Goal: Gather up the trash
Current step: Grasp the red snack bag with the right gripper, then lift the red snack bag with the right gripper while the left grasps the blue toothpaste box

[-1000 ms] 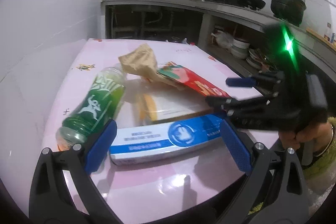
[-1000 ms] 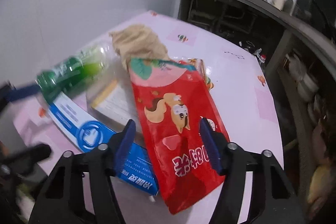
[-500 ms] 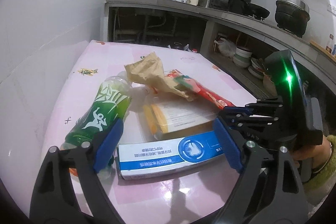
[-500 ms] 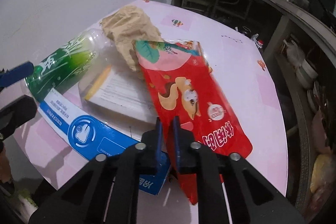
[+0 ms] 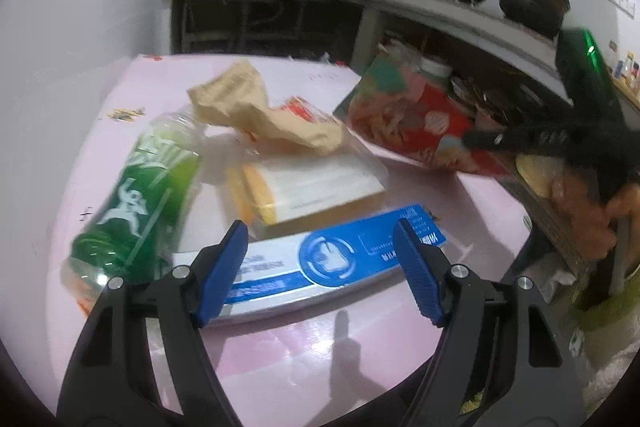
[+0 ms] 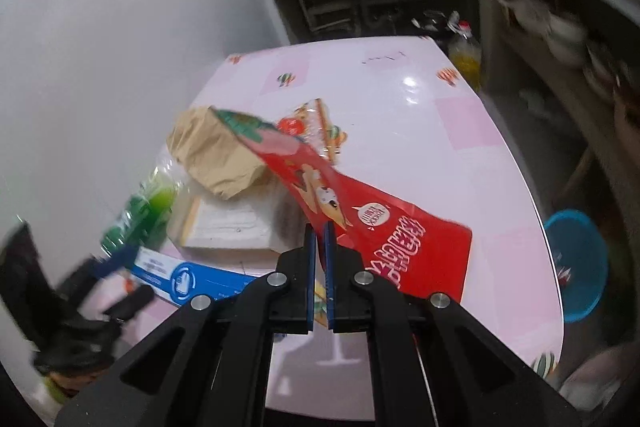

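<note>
The right gripper [image 6: 320, 247] was closed on the edge of the red glossy snack bag with a cartoon squirrel [image 6: 360, 211], and the bag was lifted off the pink glossy table [image 6: 460, 131], tilted in the air. The left gripper [image 5: 320, 267] stood open above the long blue and white cardboard box [image 5: 320, 263], with its blue pads [image 5: 218, 275] on both sides of the box but not touching it.

The box lay at the near edge of the table. Behind the box lay a flat clear plastic package with yellow and white contents [image 5: 304, 187]. To the left of the box lay the green plastic bottle [image 5: 140, 195] on its side. Behind the flat package, partly on it, was the crumpled brown paper bag [image 5: 256, 111]. A round blue basin [image 6: 580, 263] stood on the floor, to the right of the table.
</note>
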The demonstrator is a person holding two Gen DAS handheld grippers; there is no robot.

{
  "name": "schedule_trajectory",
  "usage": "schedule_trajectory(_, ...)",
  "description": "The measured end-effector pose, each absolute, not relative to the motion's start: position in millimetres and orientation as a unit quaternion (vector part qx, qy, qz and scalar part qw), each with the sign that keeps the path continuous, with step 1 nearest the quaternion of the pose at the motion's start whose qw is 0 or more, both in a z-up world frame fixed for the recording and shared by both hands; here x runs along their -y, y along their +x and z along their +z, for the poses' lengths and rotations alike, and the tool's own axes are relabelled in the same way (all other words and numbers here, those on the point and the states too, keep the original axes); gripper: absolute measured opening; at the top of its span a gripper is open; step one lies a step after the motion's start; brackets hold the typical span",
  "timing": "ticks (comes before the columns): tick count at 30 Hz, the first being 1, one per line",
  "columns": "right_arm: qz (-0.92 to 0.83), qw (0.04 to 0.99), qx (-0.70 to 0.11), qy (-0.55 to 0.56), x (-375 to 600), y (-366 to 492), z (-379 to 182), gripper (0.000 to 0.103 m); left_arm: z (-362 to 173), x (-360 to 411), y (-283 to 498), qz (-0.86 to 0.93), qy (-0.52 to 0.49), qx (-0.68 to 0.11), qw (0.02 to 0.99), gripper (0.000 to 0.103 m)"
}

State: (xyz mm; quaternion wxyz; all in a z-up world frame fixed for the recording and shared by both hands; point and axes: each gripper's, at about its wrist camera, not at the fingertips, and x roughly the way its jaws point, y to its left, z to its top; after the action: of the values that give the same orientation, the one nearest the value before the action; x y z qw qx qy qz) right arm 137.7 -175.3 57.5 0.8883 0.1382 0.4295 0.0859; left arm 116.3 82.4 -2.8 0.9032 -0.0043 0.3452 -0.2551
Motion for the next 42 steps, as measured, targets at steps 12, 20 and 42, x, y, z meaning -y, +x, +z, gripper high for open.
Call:
schedule_trajectory(12, 0.069, 0.880, -0.420, 0.209, 218.8, 115.4, 46.7, 0.004, -21.4, -42.0, 125.3, -0.246, 0.094, -0.392, 0.881, 0.071)
schedule_trajectory(20, 0.076, 0.878, -0.414, 0.227, 229.3, 109.6, 43.7, 0.004, -22.5, -13.1, 115.0, -0.277, 0.207, -0.373, 0.861, 0.076)
schedule_trajectory(42, 0.075, 0.877, -0.389, 0.273, 261.1, 89.9, 34.6, 0.004, -29.4, 57.0, 128.9, -0.289, 0.285, -0.448, 0.797, 0.063)
